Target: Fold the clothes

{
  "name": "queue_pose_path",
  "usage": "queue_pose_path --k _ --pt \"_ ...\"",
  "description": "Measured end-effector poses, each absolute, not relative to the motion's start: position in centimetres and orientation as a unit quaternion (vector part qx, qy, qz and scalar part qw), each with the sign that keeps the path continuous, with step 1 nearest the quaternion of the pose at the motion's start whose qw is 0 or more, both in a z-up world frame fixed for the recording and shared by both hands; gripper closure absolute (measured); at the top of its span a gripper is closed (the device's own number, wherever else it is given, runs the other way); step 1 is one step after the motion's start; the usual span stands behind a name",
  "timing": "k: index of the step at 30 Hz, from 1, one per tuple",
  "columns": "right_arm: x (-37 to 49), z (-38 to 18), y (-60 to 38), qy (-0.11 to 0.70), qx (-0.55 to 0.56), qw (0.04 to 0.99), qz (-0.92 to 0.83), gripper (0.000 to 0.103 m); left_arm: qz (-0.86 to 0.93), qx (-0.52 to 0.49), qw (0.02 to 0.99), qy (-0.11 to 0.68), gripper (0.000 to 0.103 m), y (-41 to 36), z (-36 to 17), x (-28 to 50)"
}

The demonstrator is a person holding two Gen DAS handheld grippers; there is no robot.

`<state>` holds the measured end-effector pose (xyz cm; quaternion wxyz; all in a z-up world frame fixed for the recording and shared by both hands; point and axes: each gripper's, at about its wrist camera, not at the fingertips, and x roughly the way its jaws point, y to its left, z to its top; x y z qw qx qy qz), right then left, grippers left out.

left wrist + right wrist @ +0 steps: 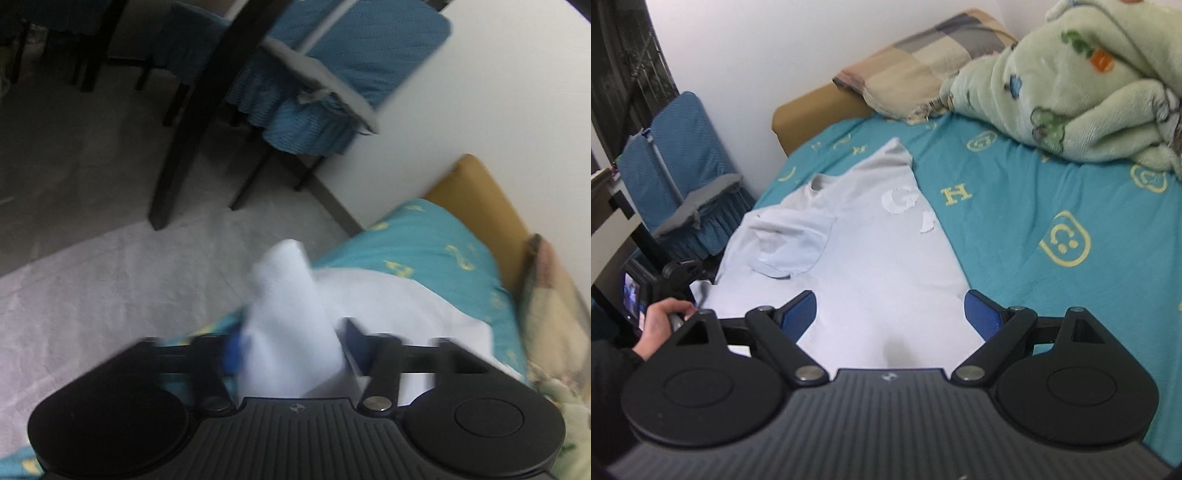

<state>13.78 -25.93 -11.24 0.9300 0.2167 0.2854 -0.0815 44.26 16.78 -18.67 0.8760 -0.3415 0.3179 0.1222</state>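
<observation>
A pale grey T-shirt [871,258] with white letters lies spread on the teal bed sheet [1052,206], its left sleeve [792,243] folded in over the chest. In the left wrist view a bunched fold of the same T-shirt [291,314] stands up between the blue pads [232,354] of my left gripper [291,349], which is shut on it at the bed's left edge. My right gripper [890,314] hangs open just above the shirt's lower part, with flat cloth below the gap and nothing pinched. A person's hand [663,321] holds the left gripper's handle at the far left.
A heaped green fleece blanket [1082,88] and a checked pillow [923,62] lie at the bed's head. A blue-covered chair [683,177] stands close by the bed's left side. Dark table legs [192,122] and pale floor [92,266] lie beyond the edge.
</observation>
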Motion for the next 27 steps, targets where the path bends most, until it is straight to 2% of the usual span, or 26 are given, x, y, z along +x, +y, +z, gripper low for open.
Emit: queue_pose_path --k 2,6,10,17,22,27 --pt "14.1 -11.2 -26.0 0.285 0.221 0.929 -0.082 0.015 0.131 -0.318 0.882 0.321 0.097 16.6 -18.1 44.9" --pt "13.7 -10.5 -26.2 0.271 0.227 0.932 -0.081 0.015 0.137 -0.229 0.914 0.306 0.098 15.1 -14.7 44.9" --pt "12.2 -9.3 -26.6 0.256 0.242 0.933 -0.076 0.015 0.135 -0.083 0.951 0.267 0.098 10.4 -9.5 44.1" --pt "9.5 -8.2 -27.6 0.257 0.258 0.929 -0.069 0.015 0.054 0.141 0.969 0.197 0.098 -4.4 -2.4 41.5" --pt "9.1 -8.1 -30.2 0.248 0.275 0.924 -0.098 0.015 -0.029 0.219 0.957 0.187 0.098 -15.7 -1.9 40.6" --pt "9.4 -9.6 -33.0 0.248 0.305 0.911 -0.128 0.015 -0.069 0.233 0.947 0.212 0.096 -24.0 -5.3 42.2"
